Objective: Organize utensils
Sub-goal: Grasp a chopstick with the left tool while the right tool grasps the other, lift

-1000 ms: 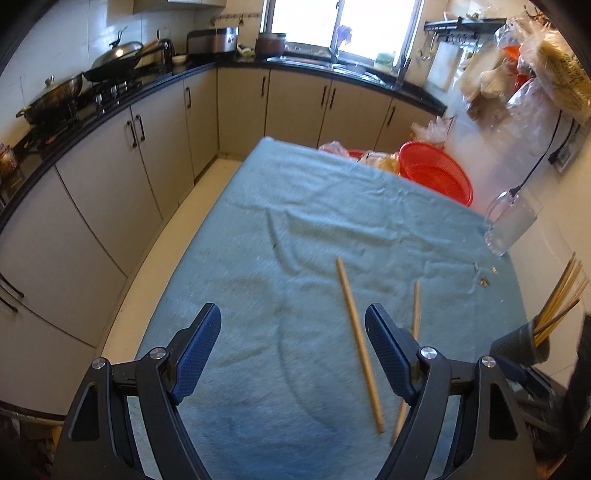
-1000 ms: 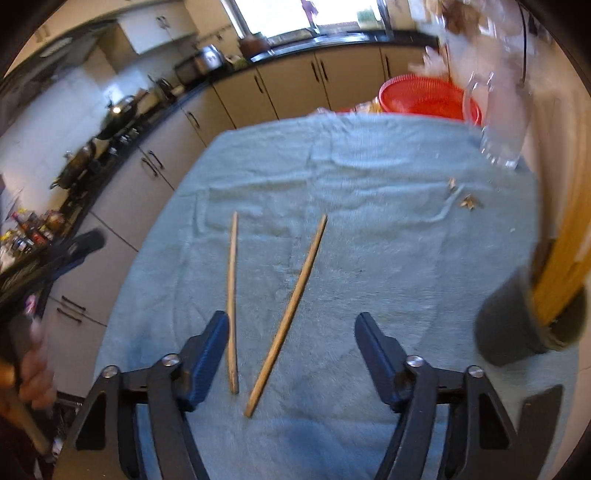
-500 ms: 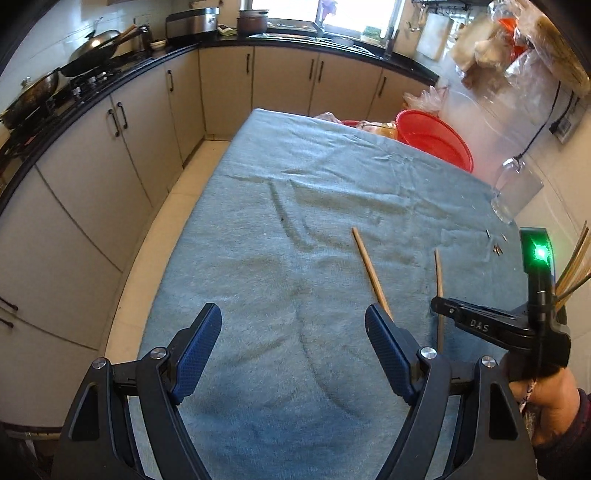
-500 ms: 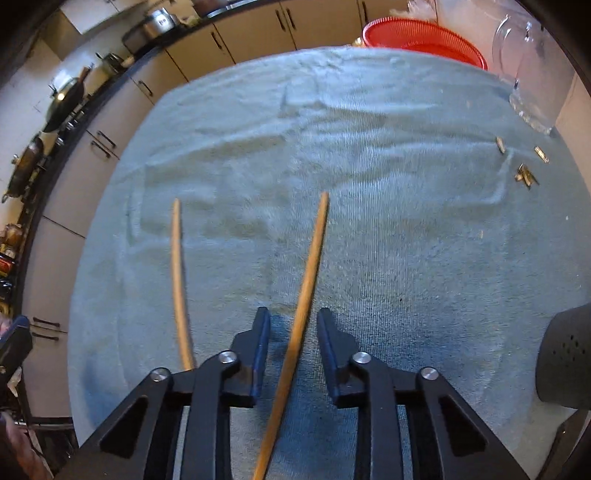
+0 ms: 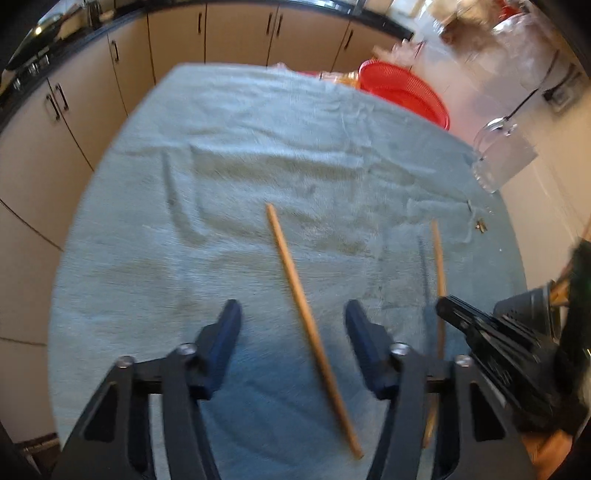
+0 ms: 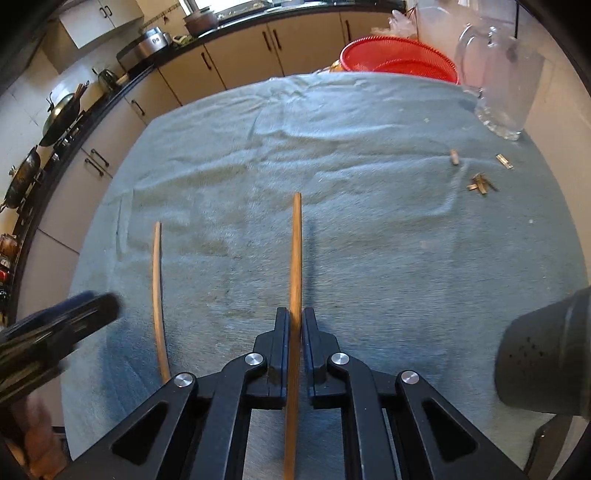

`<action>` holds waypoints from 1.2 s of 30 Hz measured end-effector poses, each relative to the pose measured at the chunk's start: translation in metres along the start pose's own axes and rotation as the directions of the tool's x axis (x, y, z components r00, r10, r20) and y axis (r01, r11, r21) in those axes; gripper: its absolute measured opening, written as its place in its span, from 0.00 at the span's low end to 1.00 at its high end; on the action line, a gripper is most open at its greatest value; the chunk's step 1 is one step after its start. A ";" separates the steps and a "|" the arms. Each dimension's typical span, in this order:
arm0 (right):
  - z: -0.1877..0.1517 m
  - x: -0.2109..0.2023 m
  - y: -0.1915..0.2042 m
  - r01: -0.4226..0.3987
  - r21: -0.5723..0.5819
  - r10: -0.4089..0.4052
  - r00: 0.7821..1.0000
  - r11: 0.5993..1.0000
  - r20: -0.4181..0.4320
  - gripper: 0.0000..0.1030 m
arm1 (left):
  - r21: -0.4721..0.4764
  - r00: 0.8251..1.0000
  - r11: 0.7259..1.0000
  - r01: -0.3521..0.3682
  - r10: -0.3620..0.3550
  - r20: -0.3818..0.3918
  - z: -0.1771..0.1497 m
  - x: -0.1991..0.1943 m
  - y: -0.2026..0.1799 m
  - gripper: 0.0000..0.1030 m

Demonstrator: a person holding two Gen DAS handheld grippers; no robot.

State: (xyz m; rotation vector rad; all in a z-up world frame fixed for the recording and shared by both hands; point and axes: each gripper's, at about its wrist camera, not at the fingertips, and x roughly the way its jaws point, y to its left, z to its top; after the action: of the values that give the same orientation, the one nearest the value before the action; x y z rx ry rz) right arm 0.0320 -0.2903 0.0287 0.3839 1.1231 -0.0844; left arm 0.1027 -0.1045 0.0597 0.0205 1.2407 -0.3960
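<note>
A counter draped in a blue-grey terry towel [image 6: 369, 229] fills both views, with beige kitchen cabinets [image 5: 236, 33] behind it. At the far right edge sits a red plastic basket [image 6: 399, 61], and just beside it a clear glass pitcher [image 6: 502, 81]. A dark perforated utensil holder [image 6: 543, 358] stands at the near right of the counter.

The right gripper [image 6: 294, 325] points steeply down at the towel, its fingers [image 6: 281, 343] closed tight on the right-hand wooden chopstick [image 6: 295, 258], which runs out between them away from the camera; its far part casts a shadow on the towel. The left gripper [image 5: 293, 325] hovers over the towel with its fingers [image 5: 227, 332] about half open; they have just been closing, and the left-hand wooden chopstick [image 5: 291, 266] lies slanted on the towel between them, touched by neither pad. The two chopsticks lie near each other in the middle of the counter. A few small wooden scraps [image 6: 480, 184] are scattered near the pitcher.
</note>
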 end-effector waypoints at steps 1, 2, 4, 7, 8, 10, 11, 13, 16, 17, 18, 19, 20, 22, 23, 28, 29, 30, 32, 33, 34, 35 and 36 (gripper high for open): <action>-0.001 -0.003 -0.001 0.000 -0.002 0.000 1.000 1.000 0.007 0.07 | -0.008 1.000 1.000 -0.010 0.010 -0.017 0.002 0.008 -0.002 0.44; -0.001 -0.005 -0.002 0.000 -0.002 0.000 1.000 1.000 0.011 0.07 | -0.015 0.999 1.000 -0.024 0.023 -0.037 0.006 0.017 -0.005 0.40; -0.003 -0.010 -0.006 -0.003 -0.004 0.003 1.000 1.000 0.018 0.07 | -0.022 0.998 0.999 -0.040 0.039 -0.058 0.010 0.028 -0.009 0.36; -0.005 -0.017 -0.011 -0.003 -0.007 0.004 1.000 1.000 0.029 0.07 | -0.029 0.995 0.998 -0.064 0.061 -0.077 0.015 0.040 -0.013 0.30; -0.006 -0.018 -0.012 -0.005 -0.007 0.005 1.000 1.000 0.031 0.07 | -0.026 0.994 0.996 -0.080 0.078 -0.075 0.016 0.043 -0.016 0.30; -0.006 -0.021 -0.015 -0.005 -0.006 0.005 0.999 1.000 0.035 0.07 | -0.011 0.992 0.994 -0.111 0.110 -0.059 0.020 0.045 -0.021 0.29; -0.006 -0.022 -0.016 -0.005 -0.006 0.006 0.999 1.000 0.036 0.07 | -0.007 0.992 0.993 -0.116 0.115 -0.053 0.021 0.046 -0.023 0.29; -0.006 -0.023 -0.016 -0.006 -0.010 0.006 0.999 1.000 0.039 0.07 | -0.003 0.990 0.991 -0.133 0.133 -0.045 0.025 0.049 -0.026 0.24; -0.006 -0.025 -0.018 -0.005 -0.012 0.005 0.999 1.000 0.046 0.07 | 0.002 0.986 0.987 -0.162 0.162 -0.029 0.029 0.050 -0.026 0.09; -0.006 -0.026 -0.018 -0.006 -0.015 0.006 0.999 1.000 0.047 0.07 | -0.003 0.988 0.988 -0.154 0.154 -0.028 0.030 0.050 -0.024 0.08; -0.006 -0.027 -0.018 -0.005 -0.016 0.006 0.999 1.000 0.049 0.07 | -0.006 0.989 0.989 -0.145 0.145 -0.028 0.030 0.051 -0.023 0.08; -0.006 -0.028 -0.018 -0.007 -0.016 0.008 0.999 1.000 0.051 0.07 | -0.008 0.990 0.990 -0.139 0.139 -0.025 0.029 0.050 -0.021 0.07; -0.006 -0.029 -0.018 -0.009 -0.018 0.009 0.999 1.000 0.052 0.07 | -0.006 0.990 0.990 -0.142 0.142 -0.021 0.028 0.049 -0.021 0.06; -0.006 -0.032 -0.017 -0.011 -0.023 0.013 0.998 1.000 0.059 0.07 | -0.006 0.991 0.991 -0.136 0.136 -0.011 0.026 0.044 -0.020 0.06; -0.005 -0.034 -0.017 -0.014 -0.027 0.015 0.998 1.000 0.064 0.07 | -0.011 0.992 0.992 -0.130 0.130 0.003 0.024 0.039 -0.020 0.06; -0.005 -0.045 -0.009 -0.030 -0.050 0.035 0.995 0.998 0.090 0.07 | -0.003 0.988 0.991 -0.131 0.131 0.084 0.016 0.008 -0.022 0.06; -0.005 -0.048 -0.007 -0.036 -0.056 0.041 0.995 0.998 0.095 0.07 | -0.002 0.986 0.991 -0.132 0.131 0.103 0.015 0.001 -0.023 0.06; -0.005 -0.051 -0.006 -0.038 -0.059 0.044 0.994 0.998 0.101 0.07 | -0.001 0.984 0.991 -0.134 0.133 0.121 0.013 -0.007 -0.025 0.06; -0.005 -0.058 -0.002 -0.047 -0.070 0.055 0.992 0.996 0.117 0.07 | -0.003 0.980 0.991 -0.132 0.131 0.149 0.011 -0.019 -0.027 0.06; -0.005 -0.061 -0.002 -0.049 -0.073 0.058 0.991 0.996 0.124 0.07 | -0.005 0.978 0.991 -0.132 0.131 0.164 0.009 -0.027 -0.028 0.06; -0.005 -0.066 -0.001 -0.053 -0.077 0.063 0.989 0.996 0.133 0.07 | -0.005 0.975 0.991 -0.133 0.132 0.177 0.006 -0.035 -0.029 0.06; -0.006 -0.069 0.001 -0.058 -0.079 0.069 0.988 0.995 0.140 0.07 | -0.004 0.972 0.991 -0.134 0.132 0.195 0.004 -0.044 -0.030 0.06; -0.006 -0.073 0.001 -0.060 -0.082 0.072 0.987 0.995 0.146 0.07 | -0.004 0.970 0.991 -0.133 0.130 0.205 0.002 -0.051 -0.030 0.06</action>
State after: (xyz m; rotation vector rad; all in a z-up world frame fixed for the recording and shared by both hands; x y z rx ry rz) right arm -0.0042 -0.2962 0.0917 0.3400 0.9623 -0.0111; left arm 0.0815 -0.1188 0.1133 0.0685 1.0270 -0.2812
